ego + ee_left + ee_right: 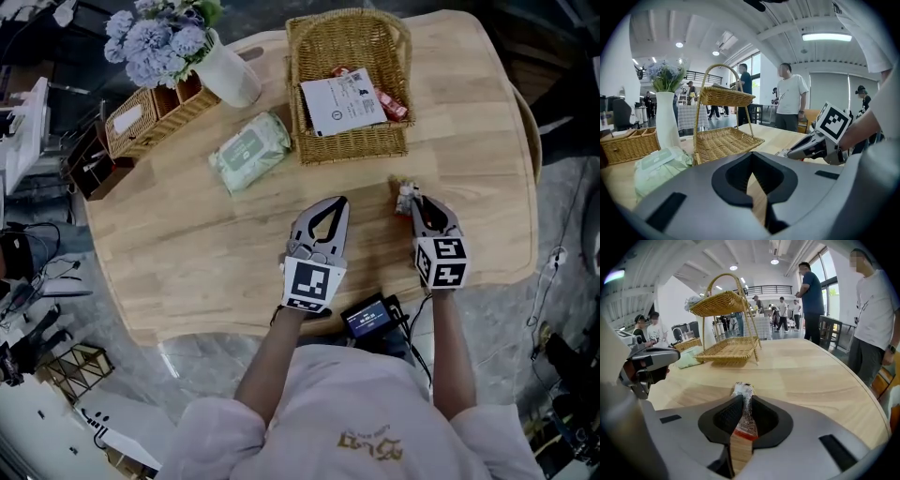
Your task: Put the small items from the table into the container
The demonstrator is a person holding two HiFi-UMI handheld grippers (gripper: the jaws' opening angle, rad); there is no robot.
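A small clear snack packet (pixel 742 391) with a red end lies on the wooden table (pixel 187 244), near its right front. My right gripper (pixel 743 402) is shut on it, and both pads press its sides; in the head view the packet (pixel 404 197) shows just at that gripper's (pixel 414 201) tips. My left gripper (pixel 337 202) rests over the table to its left, shut, with nothing in it. The wicker basket (pixel 349 141) stands at the back, with a white card and red packets in it. It has two tiers and a tall handle in the right gripper view.
A green pack of wipes (pixel 249 150) lies left of the basket. A white vase (pixel 230 73) of blue flowers and a low wicker organiser (pixel 150 114) stand at the back left. Several people (pixel 869 315) stand beyond the table's far edge.
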